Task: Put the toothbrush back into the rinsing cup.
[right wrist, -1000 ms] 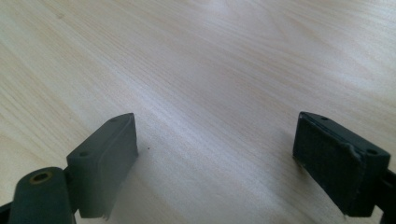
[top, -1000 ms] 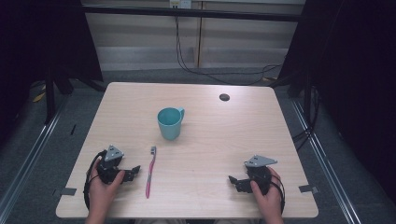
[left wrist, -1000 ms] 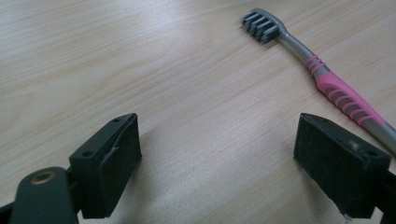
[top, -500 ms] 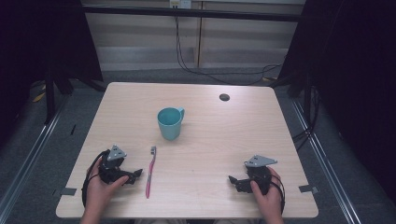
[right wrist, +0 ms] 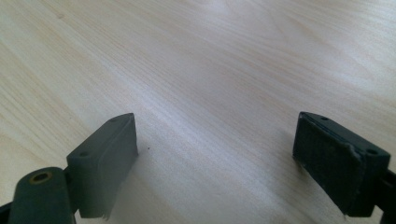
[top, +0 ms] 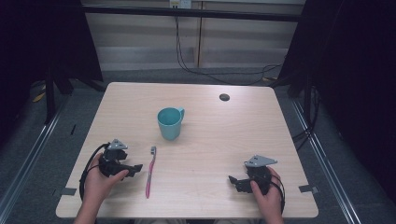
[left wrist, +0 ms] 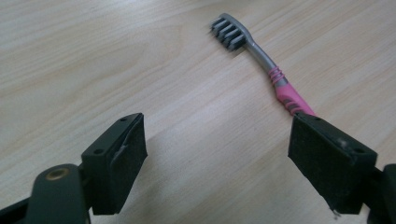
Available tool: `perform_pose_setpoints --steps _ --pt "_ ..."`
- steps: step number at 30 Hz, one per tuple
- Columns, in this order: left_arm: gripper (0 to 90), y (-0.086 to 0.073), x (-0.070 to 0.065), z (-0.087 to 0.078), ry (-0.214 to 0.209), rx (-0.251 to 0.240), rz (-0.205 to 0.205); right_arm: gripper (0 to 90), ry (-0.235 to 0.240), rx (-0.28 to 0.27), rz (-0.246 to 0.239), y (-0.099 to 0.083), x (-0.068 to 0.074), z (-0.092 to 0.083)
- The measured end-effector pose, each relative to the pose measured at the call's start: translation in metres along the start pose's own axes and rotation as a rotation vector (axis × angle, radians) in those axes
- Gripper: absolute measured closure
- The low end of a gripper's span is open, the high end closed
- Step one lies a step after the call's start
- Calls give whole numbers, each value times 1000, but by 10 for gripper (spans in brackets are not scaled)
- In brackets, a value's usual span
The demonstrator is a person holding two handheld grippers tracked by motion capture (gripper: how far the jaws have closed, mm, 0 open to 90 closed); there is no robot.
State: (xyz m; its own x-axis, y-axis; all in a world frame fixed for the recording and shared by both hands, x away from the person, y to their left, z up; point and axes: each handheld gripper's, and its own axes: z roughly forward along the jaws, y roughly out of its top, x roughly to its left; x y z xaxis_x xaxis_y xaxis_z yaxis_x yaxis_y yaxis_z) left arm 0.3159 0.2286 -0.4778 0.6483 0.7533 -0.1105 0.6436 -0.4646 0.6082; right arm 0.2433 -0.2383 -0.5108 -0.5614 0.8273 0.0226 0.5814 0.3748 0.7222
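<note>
Lying flat on the table (top: 210,154), the toothbrush (top: 149,171) sits at lower left of centre in the high view, bristle end toward the cup (top: 169,122), pink handle toward the bottom edge. In the left gripper view the brush (left wrist: 261,56) runs from upper centre down to the right, and its handle disappears behind the right-hand jaw.

Just left of the brush, the left gripper (top: 134,168) points its tips at the handle. Its jaws stand wide and have just been closing a little; nothing is between them, since the handle lies beside one jaw, not inside the gap. The right gripper (top: 236,181) rests at lower right of the frame, well apart from the brush, jaws wide over bare wood (right wrist: 210,70).

Judging the risks from here: the handle is thin and lies flat, so jaws that close off to one side could shove it sideways or roll it rather than pinch it. A grip near the handle's end would probably let the brush tip or swing on lifting. Coming down too steeply could jam a jaw tip on the wood before the pads reach the handle.
</note>
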Motion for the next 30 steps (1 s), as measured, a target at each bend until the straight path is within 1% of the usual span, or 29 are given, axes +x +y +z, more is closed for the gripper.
perform_pose_setpoints --steps 1,4,5,7,8,10,14,17,19,20,22,24,25,26,27,28,30 --pt "210 3 -1 -1 -8 12 -9 132 0 0 0 0 0 0" --pt "248 10 -4 -1 -8 43 -31 132 0 0 0 0 0 0" --pt "256 12 -5 -1 -13 59 -37 132 0 0 0 0 0 0" --pt "273 16 -6 -1 -22 77 -58 131 0 0 0 0 0 0" --pt "295 18 -6 -2 -27 87 -57 132 0 0 0 0 0 0" --pt "303 22 -7 -2 -29 96 -68 131 0 0 0 0 0 0" --pt "316 28 -9 1 -33 145 -66 132 1 0 0 0 0 0" --pt "330 33 -10 3 -29 166 -68 131 0 0 0 0 0 0" --pt "341 36 -12 3 -30 169 -81 131 0 0 0 0 0 0" --pt "342 37 -12 3 -34 178 -75 131 0 0 0 0 0 0" --pt "379 40 -14 5 -39 185 -95 131 1 0 0 0 0 0" --pt "380 42 -14 6 -40 205 -84 131 1 0 0 0 0 0" --pt "380 44 -16 8 -38 204 -94 131 0 0 0 0 0 0" --pt "380 45 -16 8 -36 212 -93 131 1 0 0 0 0 0" --pt "378 47 -15 8 -31 226 -70 131 0 0 0 0 0 0" --pt "382 48 -17 10 -31 221 -90 131 1 0 0 0 0 0" --pt "387 51 -18 11 -36 229 -90 130 2 0 0 0 0 0"
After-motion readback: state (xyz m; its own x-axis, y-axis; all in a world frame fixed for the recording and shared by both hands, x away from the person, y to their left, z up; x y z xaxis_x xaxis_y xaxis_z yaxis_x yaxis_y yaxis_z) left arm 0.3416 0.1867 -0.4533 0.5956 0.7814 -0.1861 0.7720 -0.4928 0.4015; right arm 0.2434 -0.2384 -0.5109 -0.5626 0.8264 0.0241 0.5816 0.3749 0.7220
